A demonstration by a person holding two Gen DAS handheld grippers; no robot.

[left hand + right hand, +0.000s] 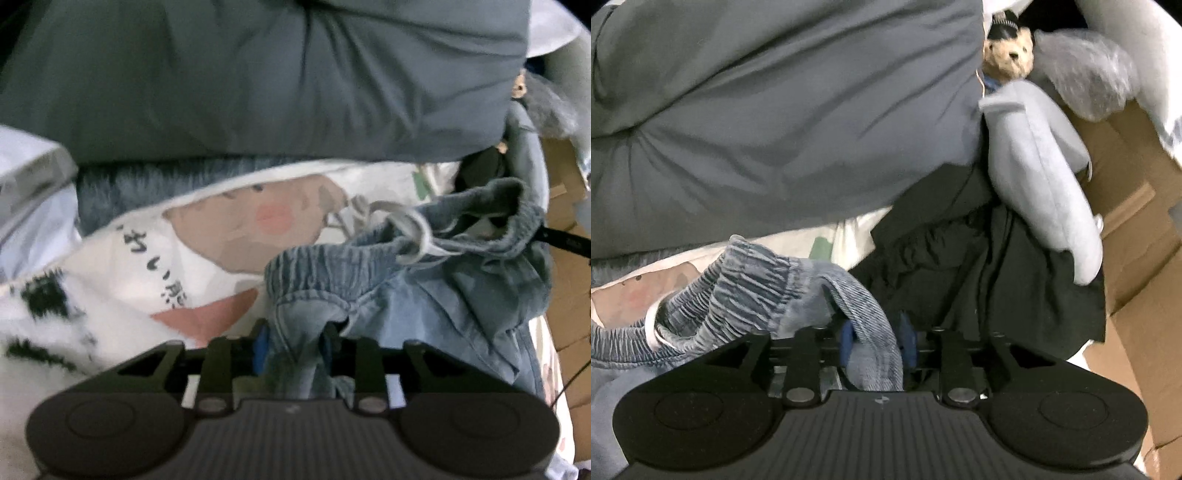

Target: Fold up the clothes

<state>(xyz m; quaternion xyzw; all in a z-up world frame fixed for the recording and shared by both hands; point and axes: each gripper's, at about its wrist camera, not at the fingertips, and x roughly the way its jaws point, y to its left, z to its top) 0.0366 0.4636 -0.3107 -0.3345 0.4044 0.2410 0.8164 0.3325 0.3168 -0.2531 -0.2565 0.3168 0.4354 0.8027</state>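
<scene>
Light blue denim shorts [424, 288] with an elastic waistband and a white drawstring [413, 236] lie bunched on a printed white blanket [221, 229]. My left gripper [293, 347] has a fold of the denim near the waistband between its blue pads [260, 343]; the jaws stand apart and the cloth sits loosely in the gap. In the right wrist view, the ribbed waistband [746, 288] runs off to the left. My right gripper [877, 343] straddles a denim edge strip; its jaws are parted and do not pinch it.
A big grey duvet [258, 74] bulges across the back. A black garment [979, 266] lies right of the shorts, with a pale grey cushion [1041, 184], a small plush bear [1008, 51] and cardboard boxes [1137, 221] beyond. Fluffy white-and-black fabric [44, 314] lies left.
</scene>
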